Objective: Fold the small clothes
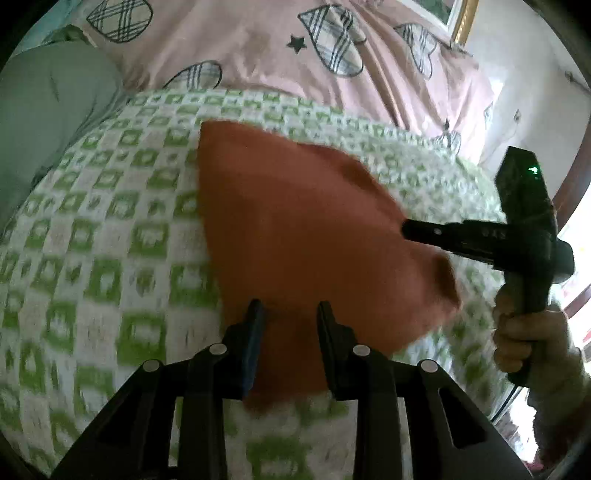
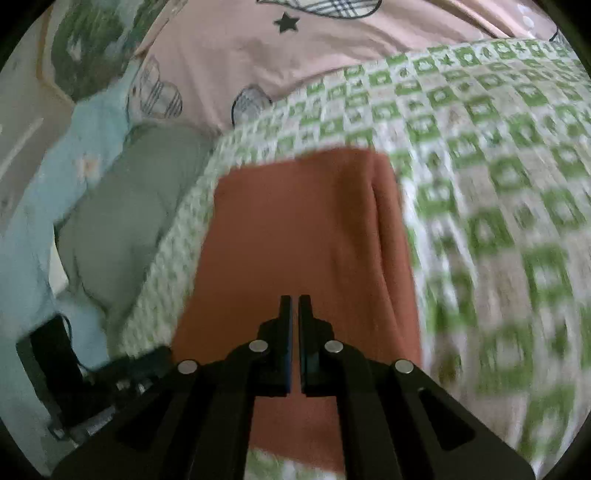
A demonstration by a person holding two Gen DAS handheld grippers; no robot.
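Observation:
An orange-brown small garment [image 1: 295, 229] lies on a green-and-white checked blanket [image 1: 110, 229]. In the left wrist view my left gripper [image 1: 291, 310] is open, its fingers standing over the garment's near edge. My right gripper [image 1: 408, 227] reaches in from the right, its tip at the garment's right side, which looks lifted and folded there. In the right wrist view the garment [image 2: 303, 229] lies as a long folded strip on the blanket [image 2: 498, 184]. My right gripper [image 2: 294, 301] has its fingers nearly together above it, and no cloth shows between them.
A pink quilt with checked hearts [image 1: 277, 48] lies behind the blanket. A grey-green pillow [image 1: 48, 110] sits at the left. It also shows in the right wrist view [image 2: 140, 206], beside a light blue cloth [image 2: 33, 206]. A white wall and picture frame [image 1: 461, 18] stand at the far right.

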